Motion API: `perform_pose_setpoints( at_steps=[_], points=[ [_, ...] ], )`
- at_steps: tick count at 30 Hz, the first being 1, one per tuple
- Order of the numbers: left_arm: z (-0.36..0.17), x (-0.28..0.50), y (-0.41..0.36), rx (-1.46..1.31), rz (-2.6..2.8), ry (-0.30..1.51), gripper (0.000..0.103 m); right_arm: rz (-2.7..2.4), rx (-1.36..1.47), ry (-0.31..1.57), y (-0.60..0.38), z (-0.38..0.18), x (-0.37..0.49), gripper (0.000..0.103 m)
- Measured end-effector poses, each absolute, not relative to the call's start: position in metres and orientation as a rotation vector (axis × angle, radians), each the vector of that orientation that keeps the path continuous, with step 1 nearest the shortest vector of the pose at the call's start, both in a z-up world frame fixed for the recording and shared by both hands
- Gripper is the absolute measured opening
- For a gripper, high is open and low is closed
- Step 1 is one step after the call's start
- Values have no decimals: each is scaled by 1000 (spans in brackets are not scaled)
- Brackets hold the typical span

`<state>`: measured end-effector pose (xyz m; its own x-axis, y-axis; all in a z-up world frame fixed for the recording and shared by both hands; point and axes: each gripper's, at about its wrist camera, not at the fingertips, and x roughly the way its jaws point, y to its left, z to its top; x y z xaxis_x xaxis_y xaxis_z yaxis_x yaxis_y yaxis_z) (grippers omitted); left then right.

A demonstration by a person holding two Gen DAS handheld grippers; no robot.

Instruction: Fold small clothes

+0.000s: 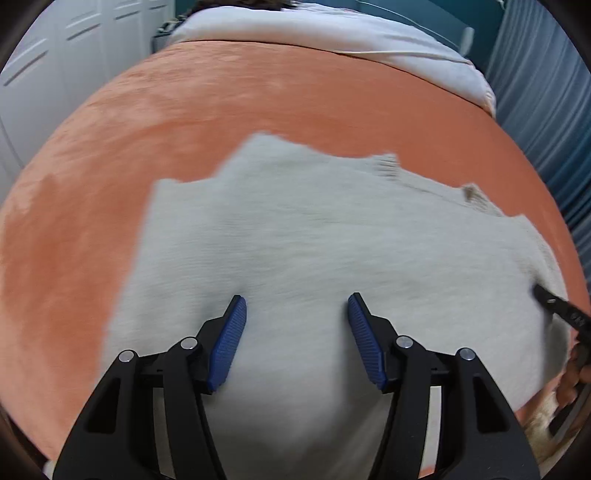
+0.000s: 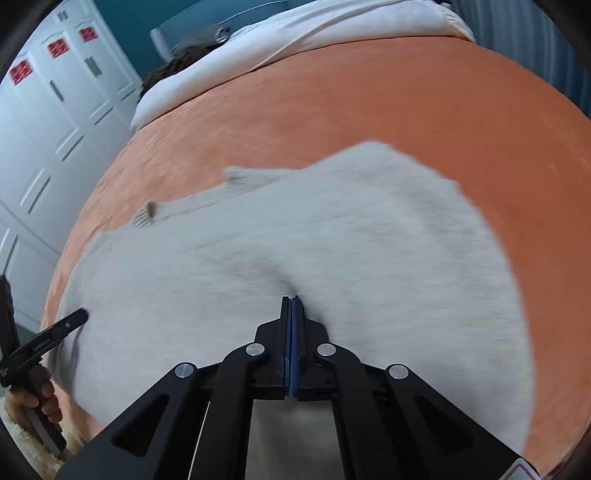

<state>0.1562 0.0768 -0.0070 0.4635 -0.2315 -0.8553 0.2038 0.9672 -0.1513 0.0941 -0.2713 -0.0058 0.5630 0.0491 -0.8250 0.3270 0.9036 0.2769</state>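
A light grey knit sweater (image 1: 314, 236) lies spread on the orange bedspread (image 1: 221, 103); it also shows in the right wrist view (image 2: 332, 236). My left gripper (image 1: 295, 306) is open just above the sweater's near part, nothing between its blue pads (image 1: 227, 343). My right gripper (image 2: 292, 299) is shut on a pinch of the sweater, and the cloth puckers toward its tips. The right gripper's black finger shows at the right edge of the left wrist view (image 1: 554, 306). The left gripper shows at the left edge of the right wrist view (image 2: 55, 328).
A white duvet (image 1: 332, 33) lies across the far end of the bed. White wardrobe doors (image 2: 48, 129) stand to the left. A blue-grey curtain (image 1: 546, 110) hangs to the right. The bed's near edge is below the grippers.
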Motion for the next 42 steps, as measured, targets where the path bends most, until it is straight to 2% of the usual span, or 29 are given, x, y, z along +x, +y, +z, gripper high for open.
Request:
perform_pose_setpoints(
  at_steps=[3, 4, 6, 7, 8, 9, 10, 13, 14, 15, 16, 17, 18, 21, 25, 29, 30, 31, 35, 38, 40, 42],
  points=[
    [2, 162, 112, -72, -212, 1044, 54, -323, 417, 963, -319, 4, 72, 0],
    [6, 171, 119, -105, -218, 1040, 54, -348, 414, 948, -328, 11, 70, 6],
    [16, 188, 124, -133, -198, 1014, 60, -368, 437, 907, -337, 25, 77, 22],
    [22, 201, 119, -133, -204, 1005, 64, -351, 458, 886, -340, 30, 84, 36],
    [23, 214, 113, -136, -231, 1009, 78, -308, 487, 863, -341, 34, 97, 44],
    [23, 227, 104, -139, -261, 1017, 87, -282, 500, 856, -346, 35, 105, 60],
    [20, 237, 98, -141, -265, 1020, 88, -258, 503, 857, -345, 33, 118, 66],
    [-8, 267, 80, -142, -250, 1119, 88, -250, 458, 964, -337, 7, 156, 66],
    [-18, 273, 77, -137, -246, 1149, 77, -251, 445, 1002, -332, -1, 164, 65],
    [-25, 277, 74, -119, -242, 1169, 51, -249, 426, 1025, -326, -6, 174, 50],
    [-27, 278, 72, -101, -252, 1181, 43, -236, 403, 1031, -320, -6, 177, 18],
    [-24, 277, 73, -111, -280, 1169, 26, -215, 407, 1013, -319, 1, 177, 8],
    [-18, 275, 76, -125, -308, 1156, 14, -208, 415, 961, -318, 11, 171, 9],
    [-6, 276, 91, -124, -289, 1116, 13, -242, 427, 832, -337, 33, 154, 7],
    [-33, 287, 93, -89, -243, 1163, 13, -303, 436, 1017, -362, -29, 166, 8],
    [-20, 277, 87, -65, -202, 1128, 22, -354, 415, 924, -343, 12, 156, 13],
    [-8, 271, 84, -36, -190, 1103, 24, -382, 361, 884, -331, 29, 149, 16],
    [7, 257, 79, 7, -171, 1057, 23, -394, 300, 848, -316, 45, 142, 23],
    [49, 187, 48, -1, -259, 950, 25, -170, 286, 814, -227, 71, 119, 23],
    [40, 137, 19, -76, -350, 994, 28, 57, 314, 897, -141, 48, 110, 22],
    [19, 118, 6, -80, -367, 1055, 29, 127, 278, 944, -103, 29, 101, 13],
    [-1, 107, 8, -34, -338, 1091, 28, 108, 226, 986, -92, 13, 91, 12]
  ],
)
